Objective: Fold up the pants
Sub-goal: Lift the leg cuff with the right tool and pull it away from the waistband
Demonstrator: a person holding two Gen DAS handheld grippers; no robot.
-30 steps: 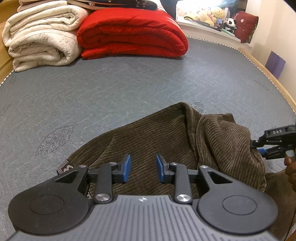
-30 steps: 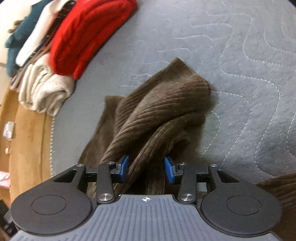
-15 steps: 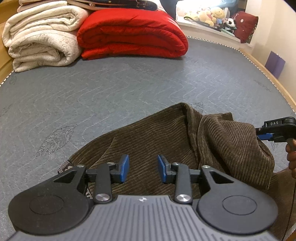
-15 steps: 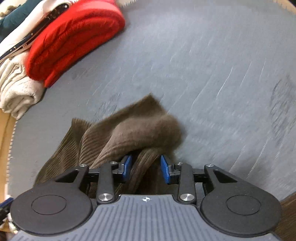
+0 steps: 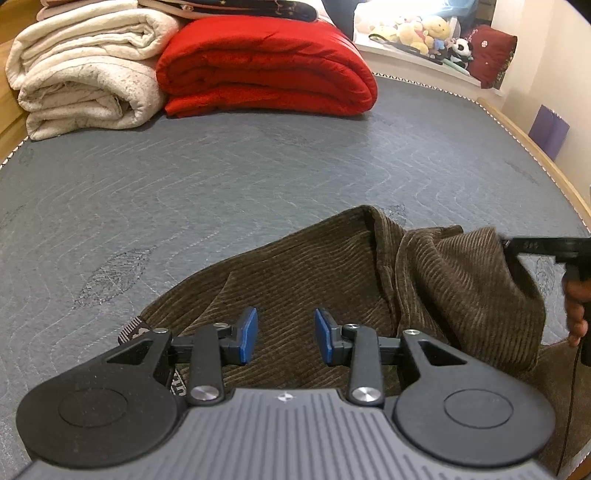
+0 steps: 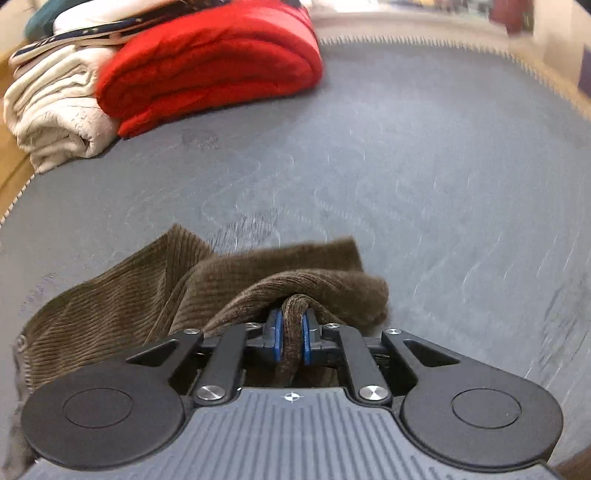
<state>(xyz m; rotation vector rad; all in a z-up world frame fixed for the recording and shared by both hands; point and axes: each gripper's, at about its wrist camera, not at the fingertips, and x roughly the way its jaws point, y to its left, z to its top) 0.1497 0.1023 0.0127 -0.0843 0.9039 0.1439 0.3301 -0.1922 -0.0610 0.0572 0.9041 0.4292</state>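
— Pants (image 5: 332,273), brown corduroy, lie bunched on the grey quilted mattress (image 5: 221,177), near its front edge. Where are the two claws?

— The left claw (image 5: 285,336) hovers over the flatter stretch of the fabric. Its blue pads stand apart with nothing pinched between them; the cloth lies underneath, and I cannot tell whether the pads touch it.

— And the right one?

— The right claw (image 6: 290,334) has just been closing, and a bunched ridge of the pants (image 6: 258,280) sits clamped between its blue pads. In the left wrist view the right claw (image 5: 508,243) meets the pants at the top of a raised fold on the right side, with the person's hand (image 5: 576,306) on the grip just below it.

— Is the fabric lifted there?

— Yes, that fold stands up off the mattress and drapes down from the grip, while the rest spreads low toward the left.

— Anything else on the bed?

— At the far end a folded red blanket (image 5: 266,70) lies beside a rolled cream blanket (image 5: 85,74), the two touching. Beyond them, soft toys (image 5: 417,29) sit on a ledge. The right wrist view is blurred.
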